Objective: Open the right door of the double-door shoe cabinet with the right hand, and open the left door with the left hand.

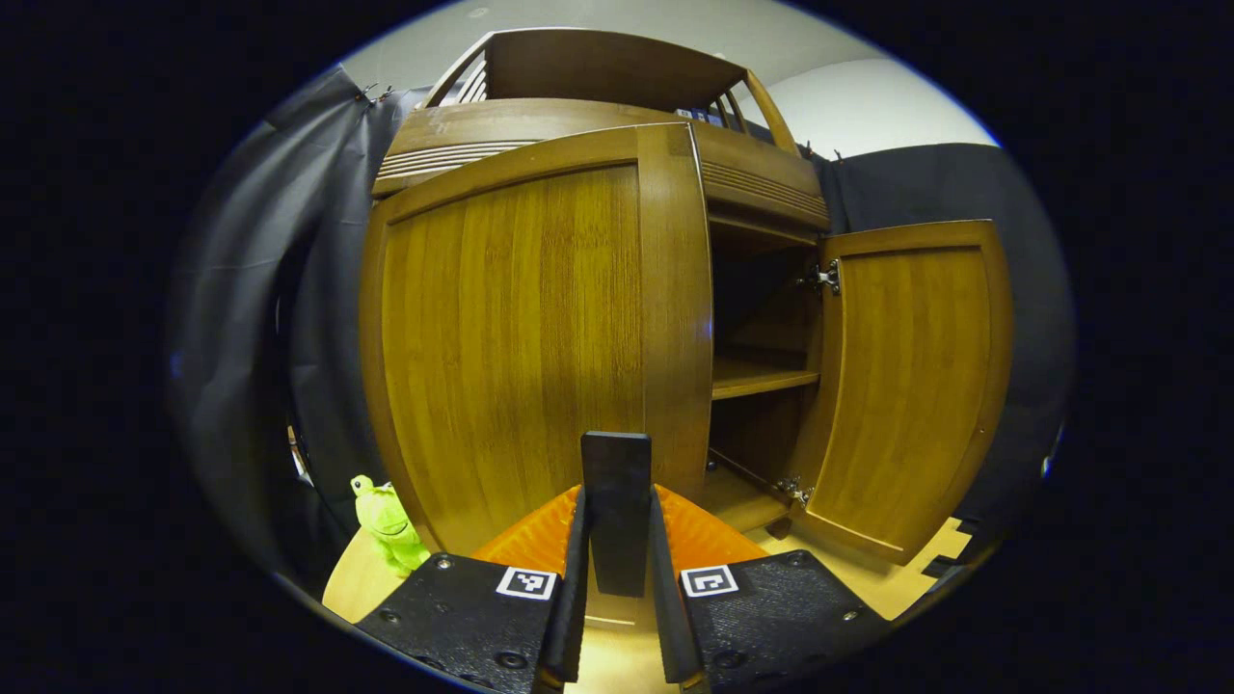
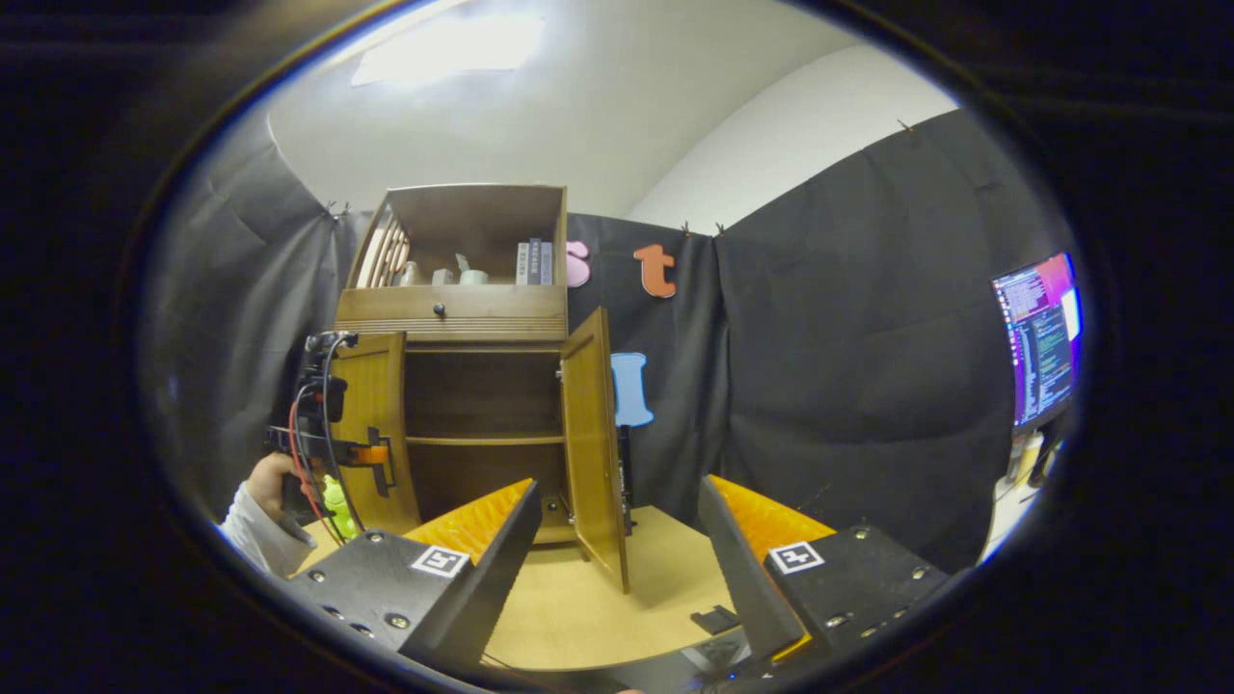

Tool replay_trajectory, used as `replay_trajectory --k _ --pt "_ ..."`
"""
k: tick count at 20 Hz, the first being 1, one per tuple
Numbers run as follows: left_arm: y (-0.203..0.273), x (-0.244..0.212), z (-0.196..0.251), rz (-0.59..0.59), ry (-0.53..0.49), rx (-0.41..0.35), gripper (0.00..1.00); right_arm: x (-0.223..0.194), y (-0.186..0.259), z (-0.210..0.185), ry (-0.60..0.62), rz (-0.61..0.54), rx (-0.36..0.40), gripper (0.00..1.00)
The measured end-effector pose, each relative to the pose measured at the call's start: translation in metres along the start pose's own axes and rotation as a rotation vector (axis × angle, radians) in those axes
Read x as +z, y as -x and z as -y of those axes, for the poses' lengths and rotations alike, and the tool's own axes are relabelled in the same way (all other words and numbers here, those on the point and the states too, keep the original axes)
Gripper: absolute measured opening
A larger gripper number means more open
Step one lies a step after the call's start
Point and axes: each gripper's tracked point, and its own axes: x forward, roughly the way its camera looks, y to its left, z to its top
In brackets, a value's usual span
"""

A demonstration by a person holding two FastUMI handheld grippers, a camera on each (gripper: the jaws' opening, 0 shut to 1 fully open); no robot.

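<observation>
Left gripper (image 1: 617, 540) is closed on the dark handle (image 1: 615, 511) of the left door (image 1: 521, 337), both fingers pressing its sides; door partly swung out. Right gripper (image 2: 617, 549) hangs wide open, holding nothing, well back from the cabinet (image 2: 463, 318). Right door (image 2: 590, 434) stands fully open, shelf (image 2: 482, 440) visible inside. Cabinet sits on a pale floor (image 2: 578, 607) against the black cloth. Green toy (image 1: 386, 525) at the cabinet's left foot. Monitor (image 2: 1036, 337) far right.
</observation>
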Motion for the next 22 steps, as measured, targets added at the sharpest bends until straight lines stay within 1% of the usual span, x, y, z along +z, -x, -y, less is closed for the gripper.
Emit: replay_trajectory --k 3,6,11,14,16,17,19,20,21,22 --pt "0.016 -0.004 -0.004 0.012 -0.020 -0.022 0.32 0.003 0.003 0.004 -0.003 0.012 -0.012 0.97" --pt "0.031 -0.007 -0.012 0.011 -0.045 -0.018 0.33 0.006 0.003 0.006 -0.016 0.022 -0.019 0.97" --pt "0.058 -0.014 -0.030 0.020 -0.051 -0.015 0.32 0.005 0.004 0.003 -0.006 0.017 -0.024 0.97" --pt "0.076 -0.019 -0.043 0.011 -0.035 -0.012 0.33 0.006 0.003 -0.006 0.000 0.015 -0.008 0.97" --pt "0.084 -0.019 -0.051 0.013 -0.028 -0.013 0.29 0.006 0.002 -0.012 0.007 0.018 0.003 0.97" --pt "0.089 -0.019 -0.056 0.020 -0.022 -0.011 0.30 0.005 0.000 -0.014 0.004 0.017 0.007 0.97" --pt "0.096 -0.021 -0.064 0.021 -0.025 0.000 0.26 0.004 -0.002 -0.021 -0.003 0.016 0.017 0.97" --pt "0.099 -0.020 -0.069 0.027 -0.028 0.005 0.27 0.002 -0.004 -0.025 -0.002 0.014 0.022 0.97" --pt "0.102 -0.020 -0.073 0.031 -0.028 0.008 0.24 0.000 -0.005 -0.029 0.002 0.011 0.028 0.97" --pt "0.107 -0.019 -0.077 0.034 -0.023 0.011 0.24 -0.001 -0.007 -0.034 0.007 0.007 0.038 0.97"
